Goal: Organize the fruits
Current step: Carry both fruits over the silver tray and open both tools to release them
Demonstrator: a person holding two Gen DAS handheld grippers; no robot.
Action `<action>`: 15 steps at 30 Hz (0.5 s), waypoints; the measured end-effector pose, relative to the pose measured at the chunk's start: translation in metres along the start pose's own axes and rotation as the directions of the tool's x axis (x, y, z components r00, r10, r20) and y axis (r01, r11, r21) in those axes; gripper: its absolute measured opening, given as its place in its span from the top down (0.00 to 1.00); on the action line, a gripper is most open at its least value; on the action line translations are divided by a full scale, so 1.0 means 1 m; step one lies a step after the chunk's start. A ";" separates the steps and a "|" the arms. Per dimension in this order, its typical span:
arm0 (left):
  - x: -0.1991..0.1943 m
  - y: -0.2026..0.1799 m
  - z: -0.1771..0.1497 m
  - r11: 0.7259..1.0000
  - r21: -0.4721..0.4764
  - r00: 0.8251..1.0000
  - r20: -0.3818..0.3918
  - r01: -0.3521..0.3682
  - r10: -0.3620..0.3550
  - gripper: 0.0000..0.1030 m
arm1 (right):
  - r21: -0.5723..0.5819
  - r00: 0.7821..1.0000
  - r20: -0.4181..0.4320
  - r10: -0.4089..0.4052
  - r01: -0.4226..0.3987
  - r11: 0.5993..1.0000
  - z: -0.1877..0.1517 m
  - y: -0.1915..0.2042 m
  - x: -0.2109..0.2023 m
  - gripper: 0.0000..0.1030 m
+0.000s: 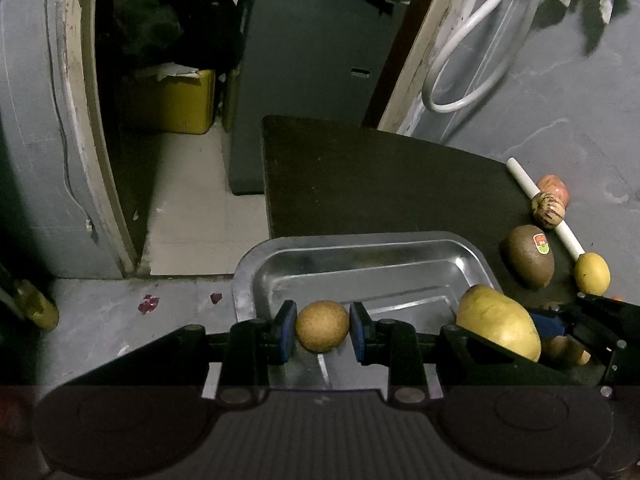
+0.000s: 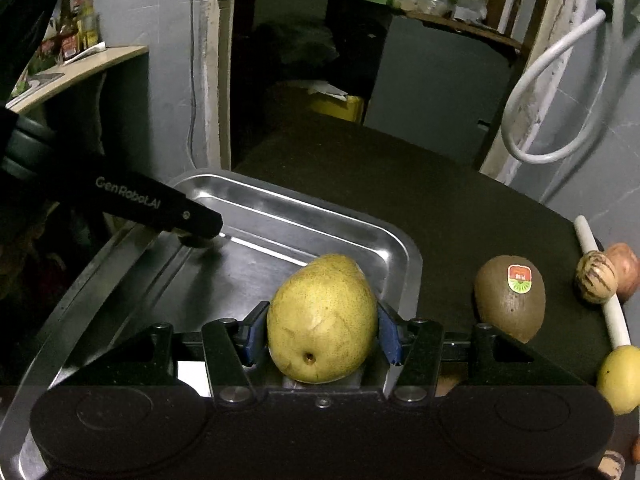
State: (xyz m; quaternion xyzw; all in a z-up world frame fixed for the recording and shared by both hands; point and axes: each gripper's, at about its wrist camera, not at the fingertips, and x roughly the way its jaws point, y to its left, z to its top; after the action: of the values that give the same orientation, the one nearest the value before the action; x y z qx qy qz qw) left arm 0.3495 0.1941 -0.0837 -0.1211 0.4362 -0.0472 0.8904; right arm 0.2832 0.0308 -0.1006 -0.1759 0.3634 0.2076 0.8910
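My left gripper (image 1: pixel 322 326) is shut on a small round tan fruit (image 1: pixel 322 326) and holds it over the steel tray (image 1: pixel 360 242). My right gripper (image 2: pixel 322 330) is shut on a yellow-green pear (image 2: pixel 322 320) above the tray's right side (image 2: pixel 400 256); the pear also shows in the left wrist view (image 1: pixel 498 322). On the dark table right of the tray lie a kiwi with a sticker (image 2: pixel 510 298) (image 1: pixel 530 256), a striped round fruit (image 2: pixel 596 282) (image 1: pixel 548 210), a reddish fruit (image 2: pixel 624 270) (image 1: pixel 554 190) and a yellow lemon-like fruit (image 2: pixel 620 378) (image 1: pixel 592 272).
A white rod (image 2: pixel 600 284) lies along the table's right edge among the fruits. The left gripper's body (image 2: pixel 160 210) reaches over the tray's left side. A doorway, a yellow container (image 1: pixel 176 100) and a white hose (image 1: pixel 468 56) are behind the table.
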 end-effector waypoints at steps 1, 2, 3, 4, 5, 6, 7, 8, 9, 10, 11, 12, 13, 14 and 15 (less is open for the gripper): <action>0.001 0.001 0.000 1.000 -0.005 1.000 0.001 0.003 -0.003 0.70 | 0.000 1.000 0.001 0.001 -0.001 1.000 -0.001 0.000 0.000 0.45; 0.001 0.002 0.000 1.000 -0.010 1.000 0.001 0.008 -0.008 0.70 | 0.000 1.000 0.001 0.002 -0.002 1.000 0.000 0.000 0.000 0.45; 0.000 0.002 0.000 1.000 -0.012 1.000 0.000 0.012 -0.012 0.70 | -0.004 1.000 0.001 0.000 0.000 1.000 -0.001 0.001 -0.001 0.44; 0.000 0.002 0.000 1.000 -0.012 1.000 -0.001 0.013 -0.013 0.67 | -0.010 1.000 0.001 -0.004 0.004 1.000 -0.001 0.001 -0.001 0.45; 0.000 0.002 0.001 1.000 -0.011 1.000 -0.002 0.015 -0.015 0.63 | -0.019 1.000 0.003 -0.009 0.009 1.000 -0.002 0.002 -0.001 0.44; 0.000 0.003 0.000 1.000 -0.013 1.000 -0.002 0.018 -0.018 0.60 | -0.028 1.000 0.005 -0.014 0.014 1.000 -0.004 0.004 -0.003 0.44; -0.001 0.004 0.001 1.000 -0.018 1.000 -0.002 0.020 -0.020 0.52 | -0.037 1.000 0.007 -0.016 0.016 0.999 -0.004 0.005 -0.004 0.40; -0.002 0.005 0.001 0.999 -0.026 1.000 -0.001 0.020 -0.020 0.49 | -0.046 1.000 0.012 -0.017 0.018 0.999 -0.006 0.008 -0.006 0.35; -0.004 0.005 0.001 0.999 -0.032 1.000 0.002 0.024 -0.024 0.48 | -0.058 1.000 0.020 -0.019 0.020 0.998 -0.007 0.010 -0.009 0.33; -0.005 0.004 0.000 0.999 -0.038 1.000 0.005 0.026 -0.026 0.45 | -0.072 0.999 0.027 -0.020 0.022 0.997 -0.010 0.013 -0.013 0.29; -0.008 0.004 -0.001 0.999 -0.041 1.000 0.007 0.027 -0.027 0.42 | -0.084 0.999 0.032 -0.022 0.024 0.996 -0.012 0.015 -0.016 0.27; -0.010 0.003 -0.002 0.999 -0.040 1.000 0.010 0.029 -0.029 0.40 | -0.092 0.999 0.037 -0.023 0.026 0.995 -0.013 0.016 -0.020 0.26; -0.014 0.001 -0.003 0.999 -0.038 0.999 0.015 0.030 -0.030 0.35 | -0.094 0.999 0.043 -0.025 0.029 0.995 -0.015 0.017 -0.025 0.24; -0.017 -0.001 -0.005 0.999 -0.035 0.999 0.021 0.031 -0.030 0.30 | -0.091 0.998 0.049 -0.026 0.031 0.995 -0.017 0.017 -0.029 0.21; -0.022 -0.003 -0.007 0.999 -0.034 0.999 0.028 0.027 -0.026 0.26 | -0.082 0.998 0.055 -0.027 0.032 0.996 -0.018 0.017 -0.034 0.20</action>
State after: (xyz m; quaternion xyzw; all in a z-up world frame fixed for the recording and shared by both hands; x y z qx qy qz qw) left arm 0.3303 0.1939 -0.0704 -0.1427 0.4228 -0.0498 0.8935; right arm 0.2422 0.0287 -0.0911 -0.2125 0.3275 0.2140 0.8954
